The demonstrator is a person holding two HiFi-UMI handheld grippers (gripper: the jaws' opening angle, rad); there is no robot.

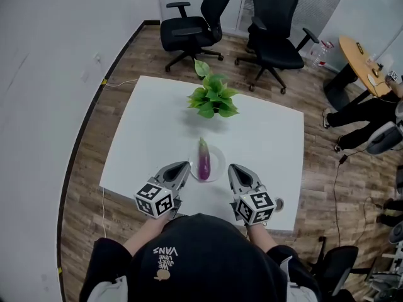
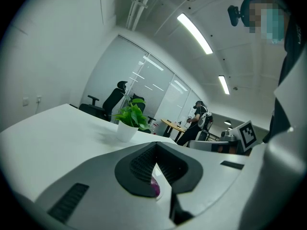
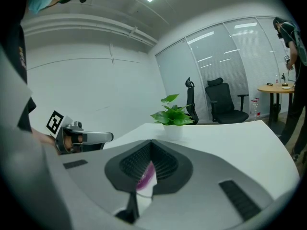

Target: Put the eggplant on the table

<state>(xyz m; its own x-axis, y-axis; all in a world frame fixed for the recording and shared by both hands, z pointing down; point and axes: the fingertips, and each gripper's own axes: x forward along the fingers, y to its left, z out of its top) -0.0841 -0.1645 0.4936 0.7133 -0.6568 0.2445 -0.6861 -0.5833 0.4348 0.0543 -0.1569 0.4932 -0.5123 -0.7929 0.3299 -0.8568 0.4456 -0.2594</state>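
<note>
A purple eggplant [image 1: 203,161] with a green stem lies on a white plate [image 1: 217,156] near the front of the white table [image 1: 145,131]. My left gripper [image 1: 184,167] hovers just left of the plate and my right gripper [image 1: 234,168] just right of it; neither touches it. Both have their jaws together with nothing held. In the left gripper view the left gripper [image 2: 156,145] is shut, and a bit of eggplant [image 2: 155,186] shows below its tips. The right gripper view shows the same: the right gripper [image 3: 152,142] is shut, with eggplant [image 3: 145,176] beyond.
A potted green plant [image 1: 213,98] stands at the table's far middle. Two black office chairs [image 1: 192,27] [image 1: 277,36] stand beyond the table. At the right are a round wooden table [image 1: 362,61] and a seated person [image 1: 371,115]. A small round object [image 1: 278,202] lies by my right gripper.
</note>
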